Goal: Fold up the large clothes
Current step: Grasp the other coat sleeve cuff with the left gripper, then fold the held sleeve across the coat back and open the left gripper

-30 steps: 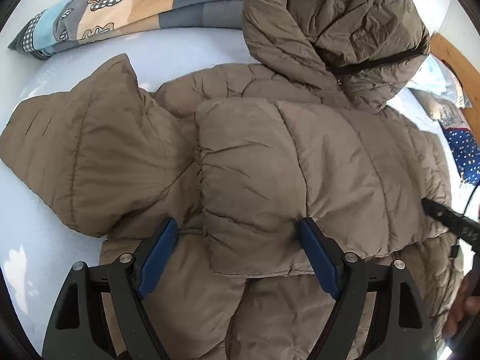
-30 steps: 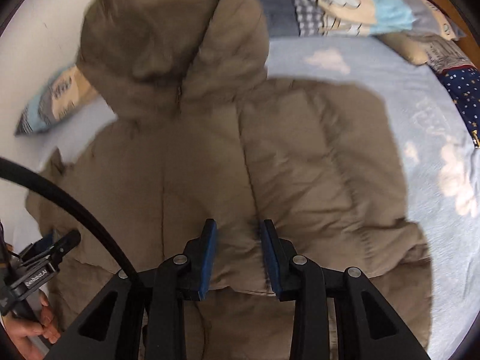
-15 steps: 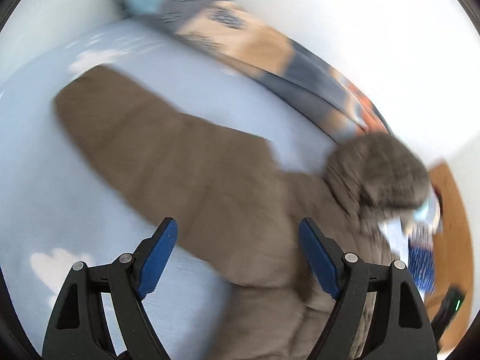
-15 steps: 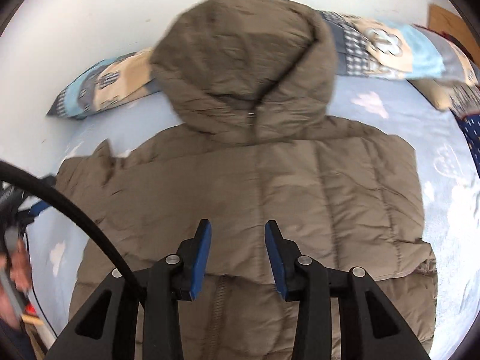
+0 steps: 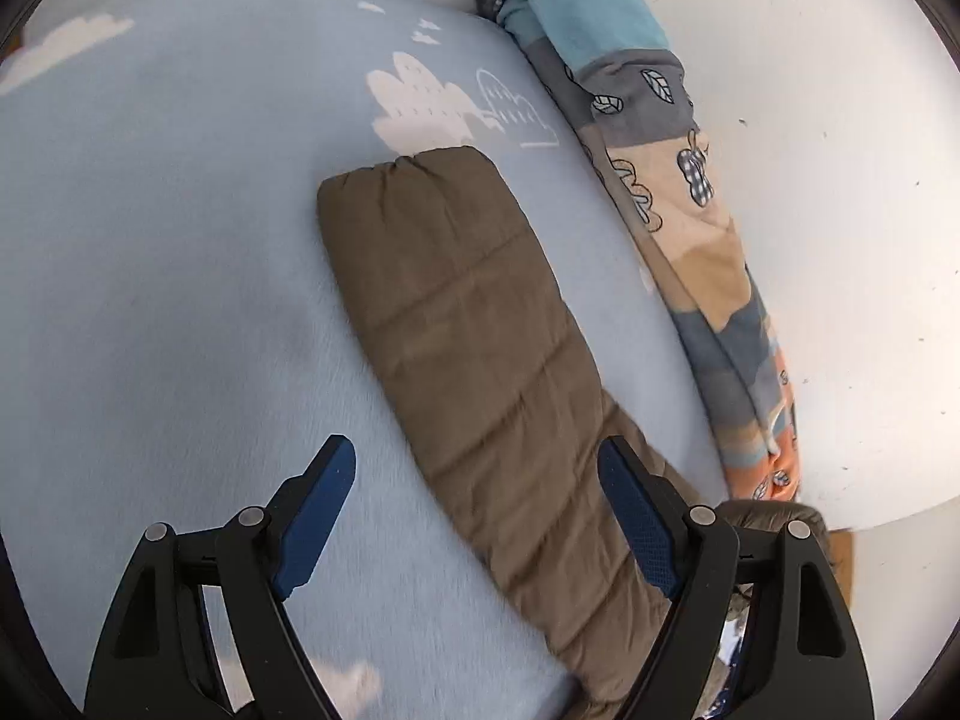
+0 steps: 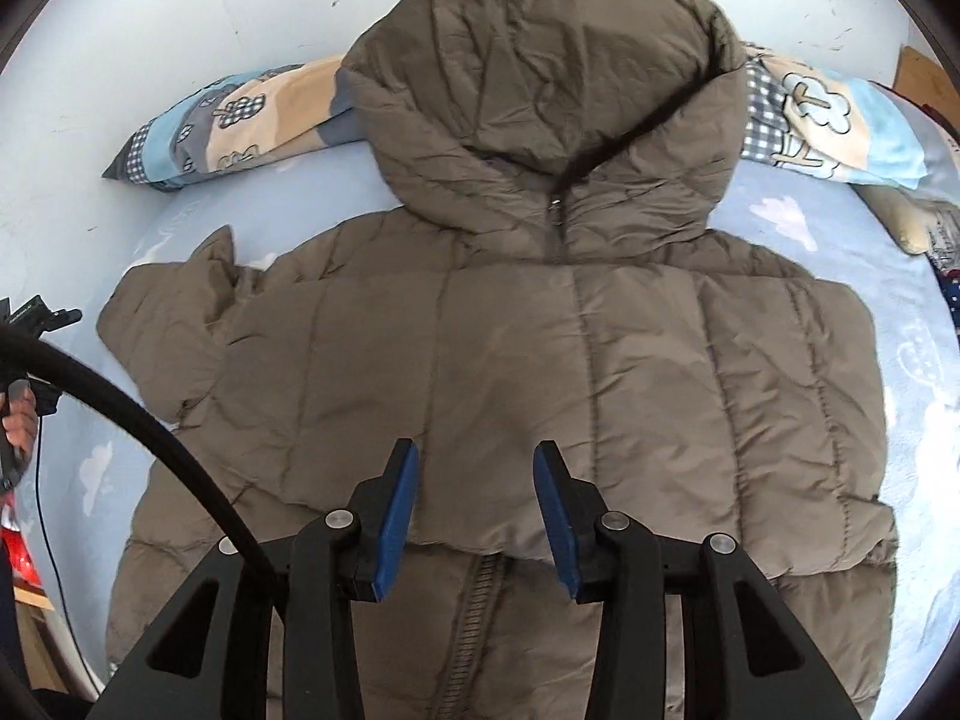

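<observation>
- Left claw [image 5: 468, 486] we hold wide apart, blue pads clear of everything, above the coat's outstretched sleeve [image 5: 474, 360]; nothing is gripped
- Right claw [image 6: 477, 480] is opening, its pads [image 6: 396, 510] hovering over the coat's front with no fabric pinched between them
- We see the coat [image 6: 540, 390], a brown quilted puffer, lying face up on the bed [image 6: 900, 312], zip running down its middle
- One sleeve is folded across the chest, its cuff edge lying just in front of the right claw
- Its hood [image 6: 540, 90] stands up against the wall, propped on the pillows
- From the left wrist view the other sleeve lies flat and straight on the pale blue sheet [image 5: 150, 240], cuff pointing away from us, beside a cloud print
- A patchwork pillow [image 5: 672, 180] runs along the wall [image 5: 840, 240], near that sleeve but not touching it
- Another patterned pillow [image 6: 840, 120] shows to the right of the hood
- At the left edge of the right wrist view we see a hand [image 6: 18, 420] on the other tool's grip, and a black cable [image 6: 150, 420] curving across the coat's side
- No boxes, bins or baskets show in either view
</observation>
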Motion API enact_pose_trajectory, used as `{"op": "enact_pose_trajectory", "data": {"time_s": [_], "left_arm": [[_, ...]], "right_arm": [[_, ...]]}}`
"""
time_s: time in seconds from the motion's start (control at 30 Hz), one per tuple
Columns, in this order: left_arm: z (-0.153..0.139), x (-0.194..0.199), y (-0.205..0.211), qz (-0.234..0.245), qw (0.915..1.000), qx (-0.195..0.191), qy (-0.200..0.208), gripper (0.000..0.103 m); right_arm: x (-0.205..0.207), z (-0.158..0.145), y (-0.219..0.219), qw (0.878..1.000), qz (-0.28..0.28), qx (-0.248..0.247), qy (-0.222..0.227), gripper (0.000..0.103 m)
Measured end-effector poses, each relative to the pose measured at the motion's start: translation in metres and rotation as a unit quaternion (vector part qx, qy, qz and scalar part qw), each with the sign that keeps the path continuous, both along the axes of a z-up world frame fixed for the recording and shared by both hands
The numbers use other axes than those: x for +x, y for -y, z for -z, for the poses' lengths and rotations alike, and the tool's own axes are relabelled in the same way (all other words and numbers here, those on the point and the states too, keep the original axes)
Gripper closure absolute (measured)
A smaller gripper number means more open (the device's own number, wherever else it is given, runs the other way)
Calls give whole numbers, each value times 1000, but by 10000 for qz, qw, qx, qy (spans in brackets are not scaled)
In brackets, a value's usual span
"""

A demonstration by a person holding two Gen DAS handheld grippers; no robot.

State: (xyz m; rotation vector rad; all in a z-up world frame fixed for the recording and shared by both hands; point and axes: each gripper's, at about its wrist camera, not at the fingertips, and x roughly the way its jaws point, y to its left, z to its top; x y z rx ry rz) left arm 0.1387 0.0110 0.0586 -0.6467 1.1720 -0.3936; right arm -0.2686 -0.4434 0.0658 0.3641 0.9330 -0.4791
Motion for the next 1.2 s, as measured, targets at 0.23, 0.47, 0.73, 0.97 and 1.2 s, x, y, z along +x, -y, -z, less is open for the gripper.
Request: {"op": "enact_pose_trajectory", "data": {"time_s": [0.23,0.47,0.73,0.97,1.2], "left_arm": [[37,42,-12,-398,9968,-664,-209,21],[49,71,-20,-728,9942,-773,191,21],[44,76,11,-588,9935,-442,869,90],[-7,55,20,-358,9829,-704,1663,90],[-105,11,43,266,9614,-930,2574,90]], "right_arm": [[5,2,-4,9998,-167,23,55,60],[5,1,-3,9996,-207,86,144,59],[10,14,3,9996,-119,213,124,59],[27,26,-7,9995,-308,25,112,59],[44,38,-14,9978,-397,-340,-400,57]]}}
